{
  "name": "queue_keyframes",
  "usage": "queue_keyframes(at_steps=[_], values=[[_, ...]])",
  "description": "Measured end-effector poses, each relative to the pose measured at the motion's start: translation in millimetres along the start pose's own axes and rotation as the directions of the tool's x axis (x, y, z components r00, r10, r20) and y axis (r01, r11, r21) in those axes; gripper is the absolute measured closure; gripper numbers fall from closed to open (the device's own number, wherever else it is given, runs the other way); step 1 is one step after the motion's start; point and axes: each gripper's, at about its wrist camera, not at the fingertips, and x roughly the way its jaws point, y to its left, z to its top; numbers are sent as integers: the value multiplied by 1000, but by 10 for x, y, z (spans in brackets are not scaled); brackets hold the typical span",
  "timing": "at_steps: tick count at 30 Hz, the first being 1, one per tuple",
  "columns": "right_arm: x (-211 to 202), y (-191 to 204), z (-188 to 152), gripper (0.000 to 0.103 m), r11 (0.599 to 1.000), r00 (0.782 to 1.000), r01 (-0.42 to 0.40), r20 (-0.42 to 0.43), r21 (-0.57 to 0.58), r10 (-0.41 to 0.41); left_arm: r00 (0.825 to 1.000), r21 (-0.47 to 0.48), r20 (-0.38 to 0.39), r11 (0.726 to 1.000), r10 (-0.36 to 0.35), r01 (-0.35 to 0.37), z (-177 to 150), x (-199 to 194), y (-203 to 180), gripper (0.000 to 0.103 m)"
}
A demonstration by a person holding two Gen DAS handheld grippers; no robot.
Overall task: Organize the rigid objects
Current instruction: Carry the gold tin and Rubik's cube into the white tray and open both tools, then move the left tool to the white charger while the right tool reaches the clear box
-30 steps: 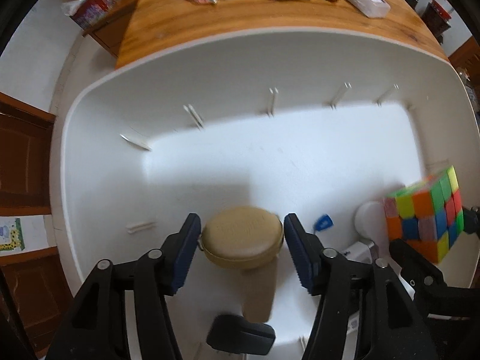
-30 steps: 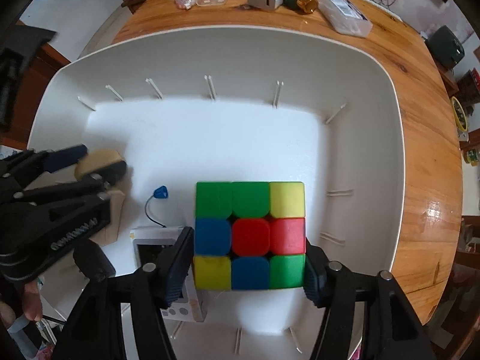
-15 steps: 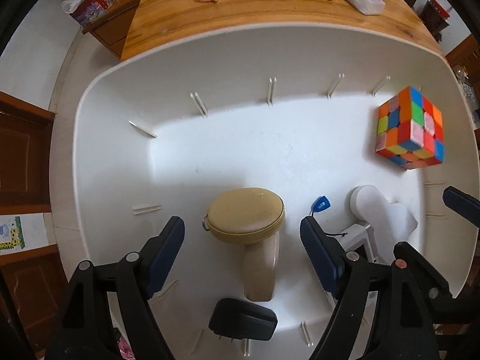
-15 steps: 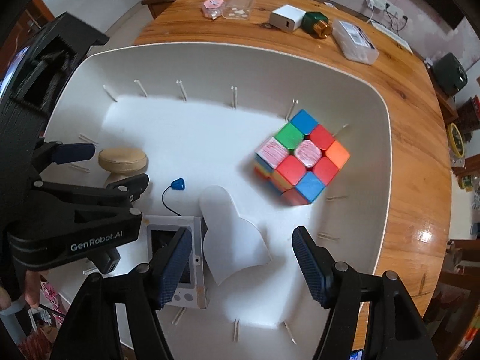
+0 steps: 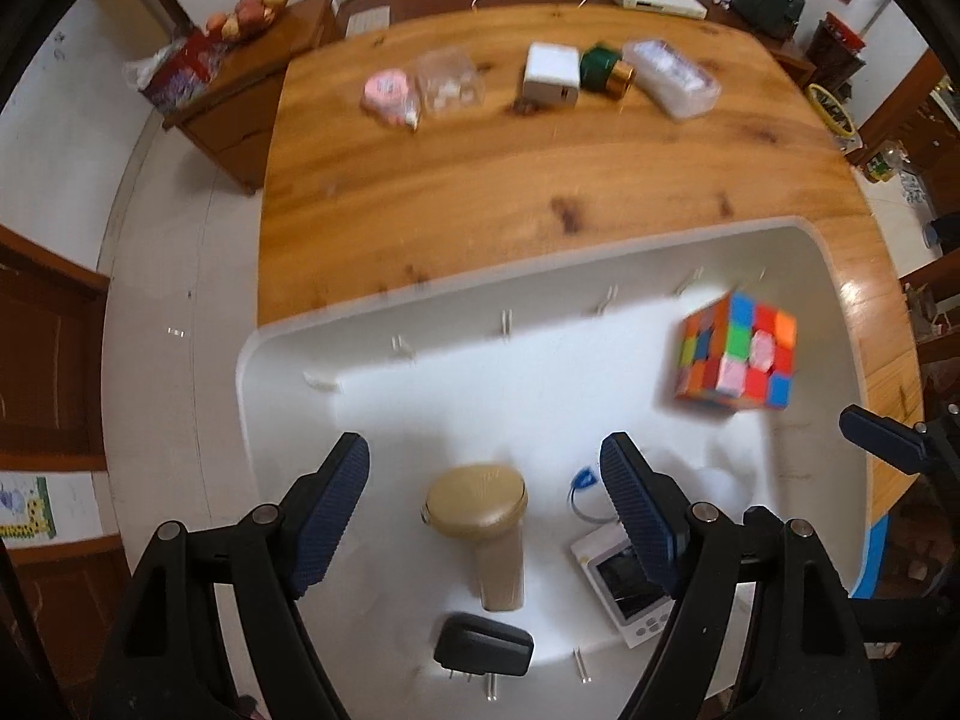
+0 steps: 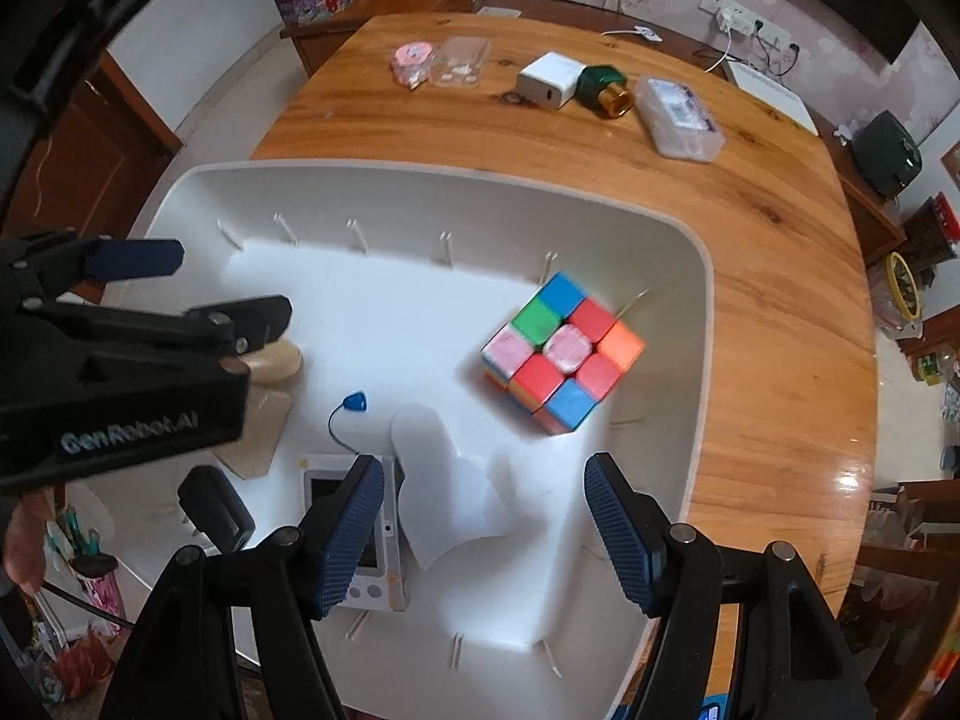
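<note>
A white bin (image 5: 252, 420) (image 6: 696, 360) stands on the wooden table (image 5: 480, 180). In it lie a colourful puzzle cube (image 5: 737, 354) (image 6: 561, 354) at the right, a tan round-headed object (image 5: 480, 504) (image 6: 273, 363), a black plug (image 5: 483, 651) (image 6: 216, 507), a small white device with a screen (image 5: 624, 582) (image 6: 348, 531), a blue tag on a cord (image 6: 355, 402) and a white piece (image 6: 444, 492). My left gripper (image 5: 486, 480) is open above the tan object. My right gripper (image 6: 486, 510) is open, above the white piece, short of the cube.
At the table's far side lie a pink tape roll (image 5: 387, 93), a clear box (image 5: 450, 84), a white charger (image 5: 552, 73), a green and gold bottle (image 5: 606, 69) and a long clear case (image 5: 672, 81). A sideboard with fruit (image 5: 252, 6) stands at the back left.
Both grippers opened and let go, the left of the tan object, the right of the cube. Both then drew back and up. The cube now rests tilted at the bin's right.
</note>
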Motion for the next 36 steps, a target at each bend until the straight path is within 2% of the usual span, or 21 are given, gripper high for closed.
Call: queue_keyframes(at_steps=[6,12,16,19,21,28,32,36], values=[[-246,-190,247,33,1000,999,17,44,20,-18,997,38,79,999,-6,3,486,-312,91,21],[-542,-466,618,33,997,994,52,91,60,-58,986,86,169,996,-18,3,1080,-586,168,21],[-743,-693,893,33,990,986,89,134,107,-103,975,94,221,996,-21,0,1456,-722,209,21],[-889,-886,1095,33,982,975,120,168,149,-144,968,102,248,995,-48,23,1729,-789,214,21],[-959,-1007,1221,33,978,970,123,186,170,-154,965,106,260,994,-36,8,1857,-777,194,21],[-782,-1439,1724,30,970,971,108,188,216,-151,974,73,228,997,-12,-5,2249,-382,139,21],[-390,-1597,2008,30,978,976,118,161,173,-146,987,56,160,998,16,-25,2433,85,75,21],[173,-1724,2212,30,986,988,100,103,131,-114,995,63,82,996,51,-57,2512,552,-24,21]])
